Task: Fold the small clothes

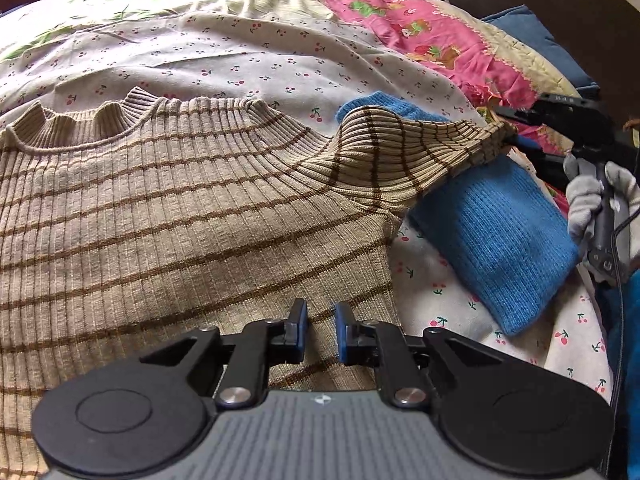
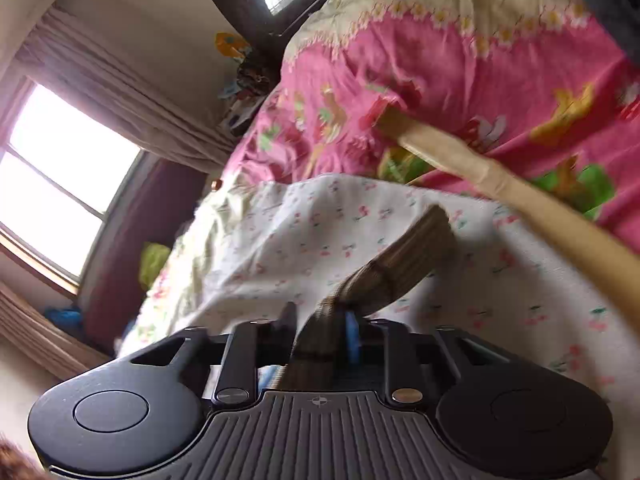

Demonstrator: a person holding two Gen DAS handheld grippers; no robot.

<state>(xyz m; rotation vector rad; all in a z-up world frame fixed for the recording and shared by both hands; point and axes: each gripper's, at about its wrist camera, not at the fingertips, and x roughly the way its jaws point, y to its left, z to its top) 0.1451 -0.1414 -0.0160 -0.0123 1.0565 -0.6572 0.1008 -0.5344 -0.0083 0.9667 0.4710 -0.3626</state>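
We see the beige striped ribbed sweater (image 1: 172, 200) spread flat on the cherry-print sheet (image 1: 224, 52), collar at the upper left of the left wrist view, body filling the left & centre. Our left gripper (image 1: 321, 330) sits low over the sweater's lower right part, near its side edge; jaws nearly together w/ a narrow gap, blue pads (image 1: 302, 334) showing. Striped knit lies under the gap, but whether the pads actually pinch it we can't tell.

Moving right: the sweater's sleeve (image 1: 432, 148) is lifted off the bed & pulled taut toward the right, draping across a blue knit garment (image 1: 504, 236) that lies on the sheet just beside the sweater body. Behind it, a pink cartoon-print blanket (image 1: 420, 40) covers the far right of the bed.

At the sleeve's end, our right gripper (image 1: 510, 140) is clamped on the cuff, held by a hand in a grey glove (image 1: 600, 196). The right wrist view confirms: the striped cuff (image 2: 320, 344) is bunched between the jaws, w/ the sleeve running forward from them over the sheet. That view is blurred; window (image 2: 60, 172) & curtain (image 2: 112, 84) at its left.
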